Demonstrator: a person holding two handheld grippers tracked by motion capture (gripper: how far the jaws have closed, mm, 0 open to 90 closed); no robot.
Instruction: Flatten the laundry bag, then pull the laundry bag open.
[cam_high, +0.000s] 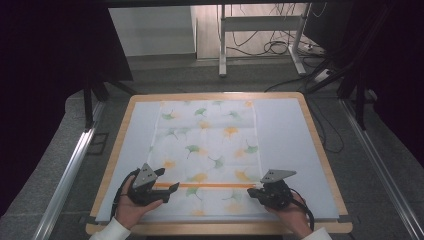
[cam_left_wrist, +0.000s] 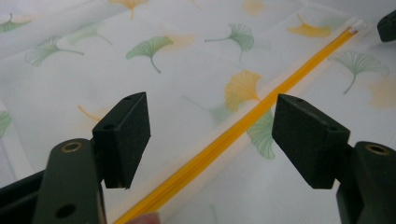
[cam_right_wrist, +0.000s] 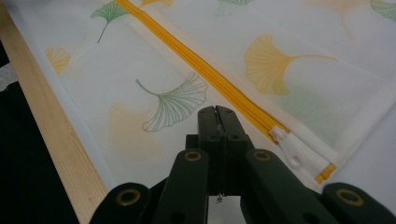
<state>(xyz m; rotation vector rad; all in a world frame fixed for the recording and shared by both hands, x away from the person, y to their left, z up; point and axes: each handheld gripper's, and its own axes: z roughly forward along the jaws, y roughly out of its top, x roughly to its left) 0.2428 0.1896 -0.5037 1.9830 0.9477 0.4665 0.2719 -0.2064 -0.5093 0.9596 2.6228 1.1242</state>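
- Wood-edged and covered by a pale sheet, the table (cam_high: 116, 150) carried a white mesh bag (cam_high: 207, 145) printed with green and orange ginkgo leaves, spread flat down its middle.
- At the near edge, a person's two hands came in, each holding a gripper at one end of the bag's orange zipper (cam_high: 207, 185), which ran across the near part of the bag.
- On the left, the left gripper (cam_high: 167, 181) hovered over the zipper's left end with its fingers (cam_left_wrist: 122, 137) spread wide, one on each side of the orange line and gripping nothing.
- On the right, the right gripper (cam_high: 254, 191) sat at the zipper's right end with its fingers (cam_right_wrist: 217, 128) pressed together; whether any cloth was pinched between them could not be told.
- Just beside those closed fingers lay the white zipper slider (cam_right_wrist: 282, 138), parked at the right end of the track and apparently not held.
- Judging by the teeth meshed along the whole visible length, the zipper looked fully closed, so either closing was finished or opening had not yet begun.
- Any opening would remain to be done: the slider would need to be gripped and the cloth held at the other end.
- Beyond the bag, the far half of the table was bare sheet, with a grey floor, desk legs and cables behind.
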